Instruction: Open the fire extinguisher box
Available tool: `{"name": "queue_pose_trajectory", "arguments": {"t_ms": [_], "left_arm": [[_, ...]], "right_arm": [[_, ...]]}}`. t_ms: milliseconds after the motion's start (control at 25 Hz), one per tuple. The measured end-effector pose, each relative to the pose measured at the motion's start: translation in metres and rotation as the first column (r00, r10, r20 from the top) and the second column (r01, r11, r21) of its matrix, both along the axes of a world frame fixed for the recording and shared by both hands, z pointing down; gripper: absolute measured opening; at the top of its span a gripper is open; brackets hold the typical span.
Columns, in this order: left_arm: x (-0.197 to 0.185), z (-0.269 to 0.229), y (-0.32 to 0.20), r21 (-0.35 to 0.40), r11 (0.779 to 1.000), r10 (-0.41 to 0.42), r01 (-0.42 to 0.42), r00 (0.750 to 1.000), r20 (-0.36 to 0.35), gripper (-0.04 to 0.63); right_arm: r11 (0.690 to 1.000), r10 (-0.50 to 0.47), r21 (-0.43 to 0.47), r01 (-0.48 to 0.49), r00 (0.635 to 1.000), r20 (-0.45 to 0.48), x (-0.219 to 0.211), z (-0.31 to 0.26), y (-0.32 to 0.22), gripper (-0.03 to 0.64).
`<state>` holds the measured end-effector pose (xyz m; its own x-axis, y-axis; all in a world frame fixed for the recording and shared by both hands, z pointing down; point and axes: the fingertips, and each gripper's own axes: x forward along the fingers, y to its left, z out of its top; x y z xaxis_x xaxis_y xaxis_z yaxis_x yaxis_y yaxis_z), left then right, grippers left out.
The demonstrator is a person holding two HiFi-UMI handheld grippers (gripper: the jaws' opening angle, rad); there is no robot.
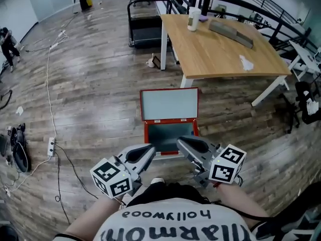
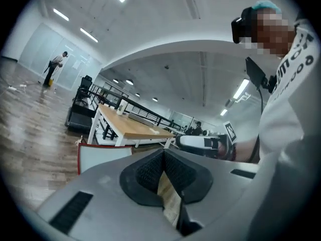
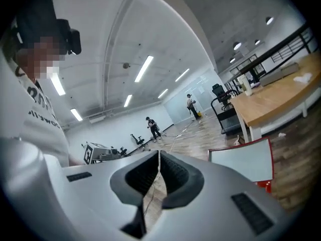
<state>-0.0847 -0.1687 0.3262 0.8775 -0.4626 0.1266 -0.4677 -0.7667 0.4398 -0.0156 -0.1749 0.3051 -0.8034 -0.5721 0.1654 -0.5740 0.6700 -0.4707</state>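
The red fire extinguisher box (image 1: 169, 133) lies on the wooden floor in front of me, with its lid (image 1: 169, 104) swung up and back so the pale inner face shows. My left gripper (image 1: 150, 150) and right gripper (image 1: 181, 142) hover side by side just short of the box's near edge, tips pointing towards each other. Both are shut with nothing between the pads. In the left gripper view the closed jaws (image 2: 164, 152) face the lid (image 2: 103, 157) and the right gripper (image 2: 200, 143). The right gripper view shows its closed jaws (image 3: 159, 153) beside the lid (image 3: 243, 159).
A wooden table (image 1: 220, 49) with white legs stands just beyond the box, with a bottle (image 1: 193, 18) on it. A treadmill (image 1: 145, 29) is behind. Cables (image 1: 50, 99) and a power strip (image 1: 50, 145) trail across the floor at left. A chair (image 1: 307, 104) sits at right.
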Motion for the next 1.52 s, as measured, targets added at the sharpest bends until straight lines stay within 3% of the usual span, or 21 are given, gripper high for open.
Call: {"name": "queue_pose_trajectory", "arguments": {"t_ms": [280, 480, 600, 720, 920, 1160, 1520], "left_arm": [[0.031, -0.003, 0.05, 0.043, 0.999, -0.011, 0.009, 0.999, 0.04, 0.005], [0.038, -0.014, 0.073, 0.064, 0.986, -0.157, 0.156, 0.988, 0.008, 0.005], [0.05, -0.026, 0.096, 0.092, 0.978, -0.188, 0.187, 0.982, 0.002, 0.005], [0.055, -0.03, 0.128, 0.085, 0.985, -0.154, 0.152, 0.988, 0.02, 0.005], [0.045, -0.021, 0.156, 0.038, 0.993, -0.111, 0.108, 0.992, 0.068, 0.005], [0.037, -0.022, 0.167, 0.04, 0.996, -0.089, 0.086, 0.993, 0.082, 0.005], [0.031, -0.023, 0.161, 0.041, 0.995, -0.096, 0.093, 0.993, 0.066, 0.005]], "right_arm": [[0.994, 0.104, 0.042, -0.099, 0.983, -0.149, 0.04, 0.012, 0.04, 0.017], [0.996, 0.074, 0.061, -0.061, 0.971, -0.229, 0.061, 0.015, 0.074, 0.017], [0.998, 0.049, 0.04, -0.042, 0.983, -0.18, 0.07, 0.012, 0.099, 0.017], [0.998, 0.059, -0.001, -0.059, 0.992, -0.113, 0.076, 0.011, 0.125, 0.017], [0.998, 0.061, 0.008, -0.061, 0.989, -0.135, 0.075, 0.006, 0.152, 0.017], [0.999, 0.048, -0.002, -0.049, 0.988, -0.146, 0.068, 0.006, 0.164, 0.017], [0.996, 0.082, -0.027, -0.084, 0.994, -0.066, 0.071, -0.006, 0.159, 0.009]]}}
